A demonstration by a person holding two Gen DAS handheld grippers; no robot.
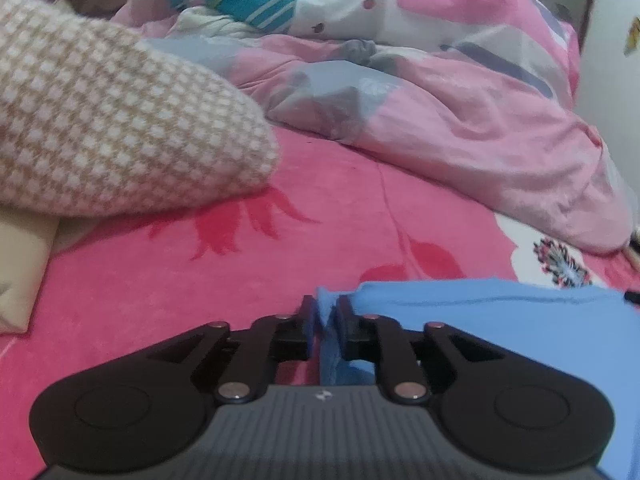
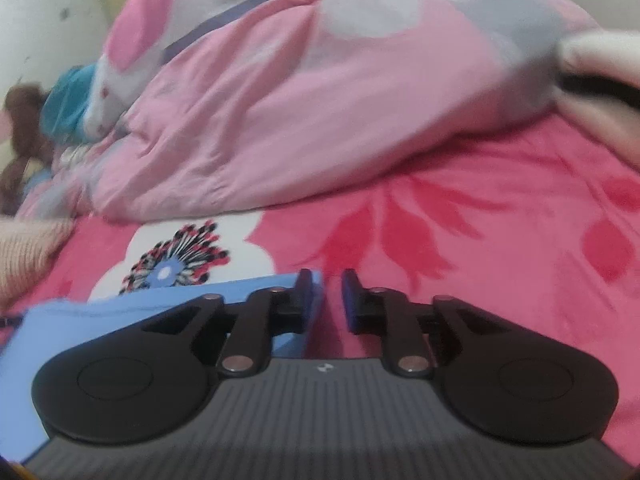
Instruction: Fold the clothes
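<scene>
A light blue garment (image 1: pixel 500 320) lies on the pink flowered bedspread (image 1: pixel 200 280). In the left wrist view my left gripper (image 1: pixel 325 312) is shut on the garment's left corner, with blue cloth pinched between the fingers. In the right wrist view the same garment (image 2: pixel 120 312) lies to the left under the gripper. My right gripper (image 2: pixel 326 292) stands at the garment's right corner with a narrow gap between the fingers. The pink bedspread (image 2: pixel 500 260) shows through the gap and no cloth sits in it.
A crumpled pink and grey quilt (image 1: pixel 460 100) is heaped at the back of the bed; it also shows in the right wrist view (image 2: pixel 300 92). A beige checked pillow (image 1: pixel 100 128) lies at left. A wall (image 2: pixel 48 12) is behind the bed.
</scene>
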